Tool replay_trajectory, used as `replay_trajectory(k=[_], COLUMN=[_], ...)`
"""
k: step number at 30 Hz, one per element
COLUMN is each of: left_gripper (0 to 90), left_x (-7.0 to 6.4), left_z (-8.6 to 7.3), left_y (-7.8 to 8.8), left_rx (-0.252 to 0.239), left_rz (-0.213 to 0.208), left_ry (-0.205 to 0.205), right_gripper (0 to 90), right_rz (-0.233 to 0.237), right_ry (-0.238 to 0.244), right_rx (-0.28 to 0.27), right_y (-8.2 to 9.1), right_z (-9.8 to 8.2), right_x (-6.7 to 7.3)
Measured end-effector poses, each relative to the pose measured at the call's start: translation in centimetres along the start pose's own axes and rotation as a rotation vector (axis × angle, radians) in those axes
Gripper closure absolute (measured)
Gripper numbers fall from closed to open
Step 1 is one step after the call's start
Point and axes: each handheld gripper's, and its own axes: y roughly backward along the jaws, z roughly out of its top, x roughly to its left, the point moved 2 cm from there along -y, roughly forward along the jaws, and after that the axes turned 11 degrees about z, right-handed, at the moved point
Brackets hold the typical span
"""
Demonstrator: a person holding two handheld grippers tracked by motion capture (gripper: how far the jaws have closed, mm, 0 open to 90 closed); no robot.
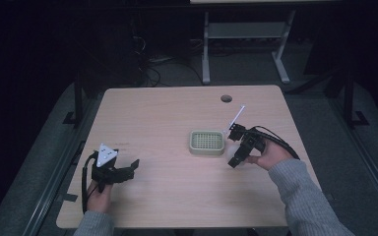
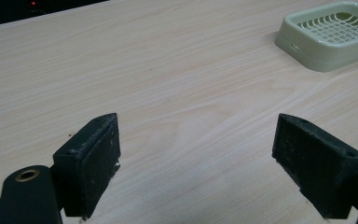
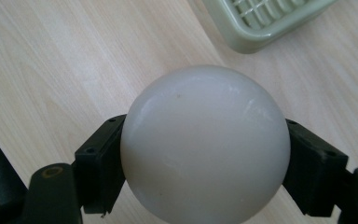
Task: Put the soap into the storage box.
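One white ball point(image 3: 205, 144), round, no long axis; right gripper point(image 3: 205, 154) clamped on it beside tray point(image 3: 261, 23); left gripper point(image 2: 196, 154) wide open, empty

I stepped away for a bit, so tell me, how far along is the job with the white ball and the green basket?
Done: the right gripper is shut on the white ball, holding it just beside the green basket. In hand: carrying the ball. Left, probably: setting it in the basket, whose visible grid looks empty. The left gripper rests open over the table, away from both.
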Motion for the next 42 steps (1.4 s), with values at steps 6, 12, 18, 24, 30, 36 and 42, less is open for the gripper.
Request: replay_trajectory(k=[6,12,18,24,30,36,42], left_gripper=[14.8,14.9,14.8,14.8,14.9,14.8,14.8], left_x=[0.1,0.0,0.1,0.1,0.1,0.1,0.1], left_z=[0.0,0.0,0.0,0.0,0.0,0.0,0.0], left_y=[0.0,0.0,0.1,0.1,0.1,0.1,0.1], left_rx=[0.001,0.000,0.000,-0.001,-0.002,0.000,-0.003], left_rz=[0.002,0.001,0.002,0.002,0.002,0.002,0.002], left_ry=[0.003,0.003,0.004,0.004,0.004,0.004,0.008], right_gripper=[23.1,23.1,23.1,23.1,23.1,23.1,23.1], right_rz=[0.006,0.009,0.012,0.020,0.023,0.018,0.027], right_ry=[-0.003,0.004,0.006,0.008,0.007,0.018,0.024], right_rx=[-0.001,0.002,0.003,-0.005,0.008,0.014,0.014], right_y=[0.2,0.2,0.3,0.2,0.2,0.3,0.2], right_z=[0.7,1.4,1.9,2.2,2.8,3.5,4.3], right_x=[-0.2,-0.3,-0.4,-0.5,-0.5,-0.5,-0.7])
